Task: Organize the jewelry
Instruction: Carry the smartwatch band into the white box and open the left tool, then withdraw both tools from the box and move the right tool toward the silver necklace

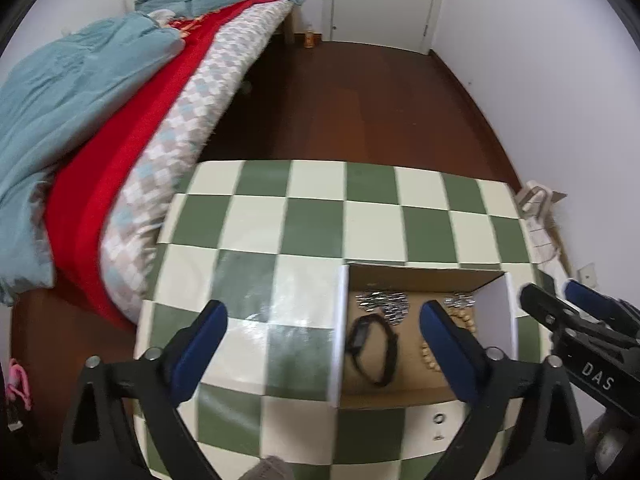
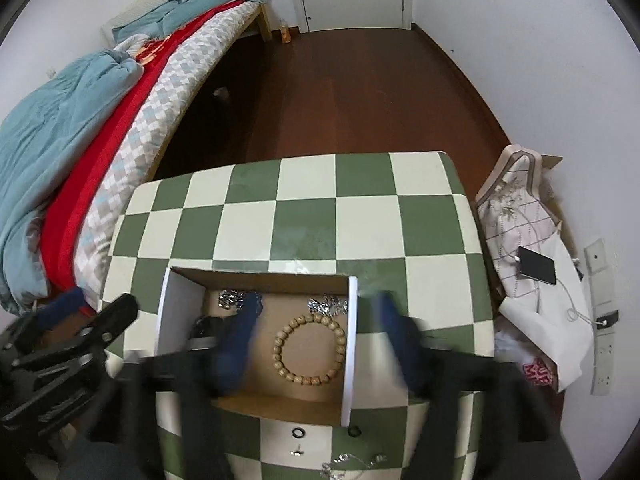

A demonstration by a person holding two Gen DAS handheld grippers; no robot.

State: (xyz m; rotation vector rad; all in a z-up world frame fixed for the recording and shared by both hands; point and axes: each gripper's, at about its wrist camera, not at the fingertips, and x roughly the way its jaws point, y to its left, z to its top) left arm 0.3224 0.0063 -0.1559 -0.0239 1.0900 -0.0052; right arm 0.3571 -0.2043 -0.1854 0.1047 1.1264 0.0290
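Small rings (image 2: 297,433) are seen nearest, on the checked table (image 2: 304,216). Beyond them, the left gripper (image 1: 324,316) and right gripper (image 2: 320,312) are held open, with nothing gripped, above the cardboard box (image 2: 256,278), where a bead bracelet (image 2: 309,350) and black watch (image 1: 374,350) lie.
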